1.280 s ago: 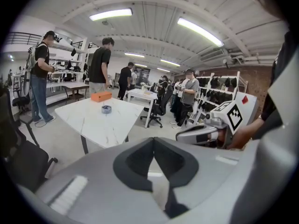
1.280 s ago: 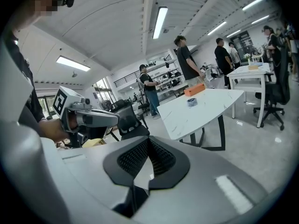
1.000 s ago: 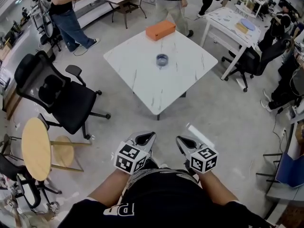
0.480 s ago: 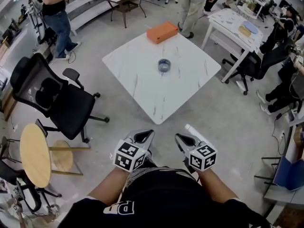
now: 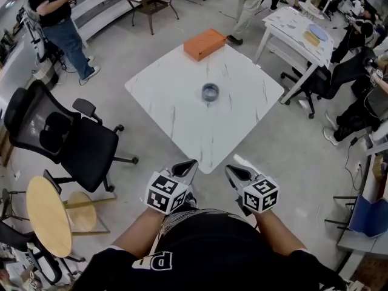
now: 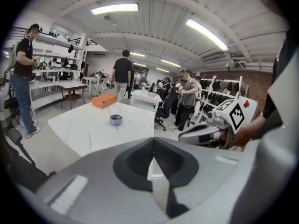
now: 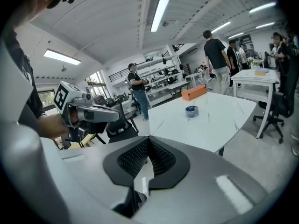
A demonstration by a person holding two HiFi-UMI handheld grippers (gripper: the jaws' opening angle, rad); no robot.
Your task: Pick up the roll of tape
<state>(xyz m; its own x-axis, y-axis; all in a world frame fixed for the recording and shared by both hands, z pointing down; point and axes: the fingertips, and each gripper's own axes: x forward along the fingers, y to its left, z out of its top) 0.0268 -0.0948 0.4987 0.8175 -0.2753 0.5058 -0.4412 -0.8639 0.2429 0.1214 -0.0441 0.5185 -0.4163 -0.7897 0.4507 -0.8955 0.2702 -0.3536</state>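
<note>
A white marble-look table (image 5: 176,111) stands in the open floor with a roll of tape (image 5: 210,92) lying flat near its middle and an orange box (image 5: 204,43) at its far corner, well apart from the roll. The person holds the left gripper (image 5: 186,168) and right gripper (image 5: 234,174) low in front of the body, just short of the table's near corner, both pointing toward it, jaw tips drawn together with nothing in them. A black office chair (image 5: 57,138) stands to the left, a round wooden table (image 5: 45,214) nearer. Another person (image 5: 54,17) stands at the far left.
</note>
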